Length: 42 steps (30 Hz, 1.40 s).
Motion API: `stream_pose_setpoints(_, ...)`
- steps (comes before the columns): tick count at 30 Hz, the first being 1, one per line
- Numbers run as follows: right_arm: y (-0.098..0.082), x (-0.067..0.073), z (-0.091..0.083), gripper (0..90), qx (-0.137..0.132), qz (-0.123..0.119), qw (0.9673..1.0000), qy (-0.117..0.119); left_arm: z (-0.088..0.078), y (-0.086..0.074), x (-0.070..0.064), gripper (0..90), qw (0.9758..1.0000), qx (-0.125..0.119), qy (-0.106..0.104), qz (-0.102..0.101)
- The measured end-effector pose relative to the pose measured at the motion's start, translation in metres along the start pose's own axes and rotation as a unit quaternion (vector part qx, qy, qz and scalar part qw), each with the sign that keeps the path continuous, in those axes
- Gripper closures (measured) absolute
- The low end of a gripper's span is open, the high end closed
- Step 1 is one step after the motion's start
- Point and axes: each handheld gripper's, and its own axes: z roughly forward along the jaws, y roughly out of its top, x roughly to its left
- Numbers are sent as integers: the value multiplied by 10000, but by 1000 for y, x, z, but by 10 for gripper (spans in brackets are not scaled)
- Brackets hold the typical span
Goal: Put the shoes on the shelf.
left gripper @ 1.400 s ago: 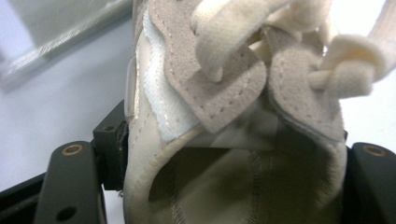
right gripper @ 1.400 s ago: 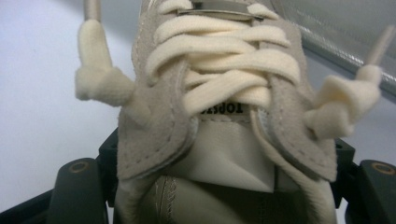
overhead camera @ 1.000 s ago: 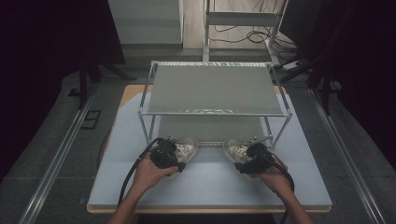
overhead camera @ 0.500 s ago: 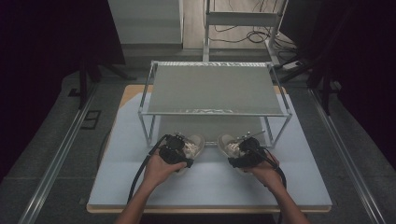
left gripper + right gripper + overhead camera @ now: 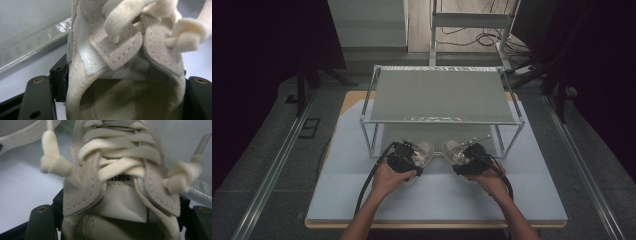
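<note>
Resting on the pale table mat [image 5: 362, 200], two cream lace-up shoes sit side by side just in front of a metal-framed shelf [image 5: 442, 95]. The left shoe [image 5: 424, 150] is clamped at its heel collar between the jaws of the left gripper [image 5: 404, 157], held in the person's left hand [image 5: 387, 179]. The right shoe [image 5: 453, 150] is clamped the same way by the right gripper [image 5: 469, 159], its laces crossed and knotted at the ends. Both toes point toward the shelf's lower opening.
</note>
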Motion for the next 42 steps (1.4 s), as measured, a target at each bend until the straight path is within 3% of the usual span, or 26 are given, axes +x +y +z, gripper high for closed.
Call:
stream_pose_setpoints(8,7,3,8,278,26,77,9999,-60,5,7,0,281,10000,-2,0,-87)
stream_pose_setpoints(9,7,3,8,278,26,77,9999,-60,7,8,-2,281,9998,-31,-7,-193)
stream_pose_setpoints(10,10,4,9,278,25,99,9999,-71,8,12,-1,281,9999,-36,-48,-100)
stream_pose_setpoints(12,11,4,9,278,16,104,9999,-72,9,13,-2,281,9999,-36,-28,-154)
stream_pose_setpoints(13,13,5,10,277,11,136,9999,-76,10,17,-1,281,10000,-29,36,62)
stream_pose_setpoints(16,15,6,12,277,51,194,9997,-111,11,22,-2,281,9997,-24,148,171)
stream_pose_setpoints(19,17,3,15,277,-58,20,9998,-212,14,25,-2,280,9998,-2,55,183)
stream_pose_setpoints(20,18,3,17,277,-58,19,9996,-263,15,27,-6,280,9998,30,177,-93)
stream_pose_setpoints(22,19,2,17,276,-52,29,9996,-284,15,28,-4,280,9996,32,281,3)
stream_pose_setpoints(24,20,2,20,276,-56,95,9995,-300,20,31,-1,280,9999,42,98,102)
stream_pose_setpoints(31,22,3,25,275,-26,144,9994,-310,25,33,0,278,9997,99,214,76)
stream_pose_setpoints(33,23,4,28,274,12,193,9991,-365,28,34,-1,277,9997,78,226,-19)
stream_pose_setpoints(42,23,6,35,265,135,167,9988,-438,30,35,-2,247,9995,186,240,34)
